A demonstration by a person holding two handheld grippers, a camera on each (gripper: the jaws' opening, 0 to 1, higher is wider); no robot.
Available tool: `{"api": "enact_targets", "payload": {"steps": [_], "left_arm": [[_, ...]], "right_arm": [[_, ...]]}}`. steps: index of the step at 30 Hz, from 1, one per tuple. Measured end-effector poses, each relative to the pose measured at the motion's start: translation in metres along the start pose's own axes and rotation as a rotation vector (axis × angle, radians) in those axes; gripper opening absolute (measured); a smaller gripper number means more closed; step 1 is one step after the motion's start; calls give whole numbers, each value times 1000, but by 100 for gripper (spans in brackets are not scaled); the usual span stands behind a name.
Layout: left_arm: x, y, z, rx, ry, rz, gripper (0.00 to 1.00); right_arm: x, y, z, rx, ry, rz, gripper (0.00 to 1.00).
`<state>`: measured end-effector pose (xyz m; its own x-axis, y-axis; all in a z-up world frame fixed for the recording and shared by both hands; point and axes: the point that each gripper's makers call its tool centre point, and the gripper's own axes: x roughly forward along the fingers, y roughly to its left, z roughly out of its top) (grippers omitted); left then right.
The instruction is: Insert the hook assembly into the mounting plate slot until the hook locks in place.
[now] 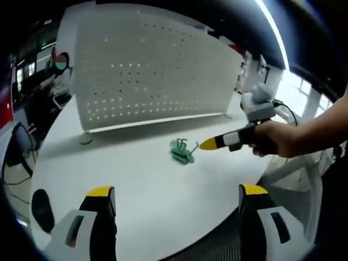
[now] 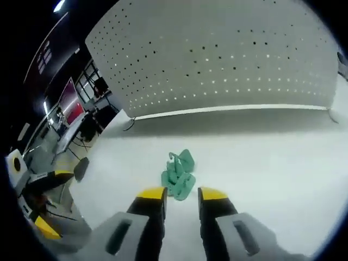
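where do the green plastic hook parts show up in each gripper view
Left gripper view: the green plastic hook parts lie on the white table at mid-frame, just left of the right gripper and its yellow tip.
Right gripper view: the parts lie low of centre, just beyond that gripper's own yellow-tipped jaws.
Shared landmark: the white perforated panel standing behind them.

hook parts (image 2: 178, 175) on table (image 2: 283, 163), before perforated panel (image 2: 217, 60).
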<state>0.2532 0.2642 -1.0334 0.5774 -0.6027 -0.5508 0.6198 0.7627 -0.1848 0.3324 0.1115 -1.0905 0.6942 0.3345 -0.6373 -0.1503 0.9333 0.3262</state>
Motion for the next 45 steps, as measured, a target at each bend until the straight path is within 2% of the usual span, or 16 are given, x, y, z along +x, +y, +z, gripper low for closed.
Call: {"api": "enact_targets", "payload": {"steps": [2, 7, 10, 15, 17, 19, 24, 27, 31, 35, 38, 45], "left_arm": [[0, 0, 0, -1, 1, -1, 95], [0, 1, -2, -5, 7, 0, 95], [0, 1, -1, -7, 7, 3, 94], [1, 1, -3, -12, 19, -2, 93], [1, 1, -2, -39, 11, -8, 93], [1, 3, -2, -34, 14, 1, 93], [2, 2, -4, -26, 20, -1, 92], [2, 2, -4, -26, 24, -3, 92], [2, 3, -4, -30, 18, -1, 91], [2, 3, -4, -30, 15, 0, 91], [1, 3, -2, -29, 5, 3, 90], [0, 4, -2, -35, -3, 1, 90]], "right_arm": [[8, 0, 3, 0, 8, 0, 19], [21, -9, -9, 39, 65, -28, 13], [24, -12, -13, 34, 79, -42, 10], [29, -13, -8, 66, 81, -40, 10], [34, -12, -11, 69, 109, -27, 10], [36, -13, -9, 65, 110, -37, 10], [37, -15, -8, 51, 121, -54, 3], [33, -21, -5, 20, 107, -92, 0], [29, -24, -7, 28, 104, -96, 0], [22, -25, 0, 42, 68, -101, 0], [14, -24, 13, -63, 21, -110, 0], [1, -30, 21, -4, -16, -115, 0]]}}
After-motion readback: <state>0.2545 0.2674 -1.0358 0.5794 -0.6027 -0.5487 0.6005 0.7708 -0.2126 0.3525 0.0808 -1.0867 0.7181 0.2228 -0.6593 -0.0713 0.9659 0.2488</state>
